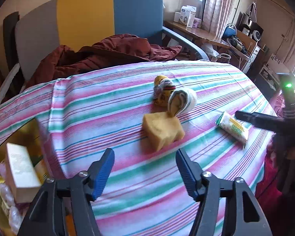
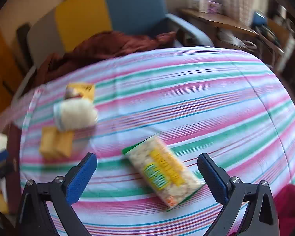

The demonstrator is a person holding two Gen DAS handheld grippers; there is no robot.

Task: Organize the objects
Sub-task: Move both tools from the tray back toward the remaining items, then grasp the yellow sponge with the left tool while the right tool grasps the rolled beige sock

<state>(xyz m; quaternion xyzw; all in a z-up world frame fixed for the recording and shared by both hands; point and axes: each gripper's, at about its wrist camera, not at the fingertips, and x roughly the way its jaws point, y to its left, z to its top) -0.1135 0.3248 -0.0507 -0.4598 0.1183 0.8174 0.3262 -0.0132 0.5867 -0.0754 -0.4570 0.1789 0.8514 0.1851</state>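
Lying between the spread right claw (image 2: 147, 174), snack packet (image 2: 163, 174), left claw (image 1: 145, 174) apart

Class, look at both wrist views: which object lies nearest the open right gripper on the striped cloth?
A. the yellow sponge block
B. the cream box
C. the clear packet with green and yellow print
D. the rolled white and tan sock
C: the clear packet with green and yellow print lies between the open blue fingers of the right gripper; the sponge and sock sit far off to its left.
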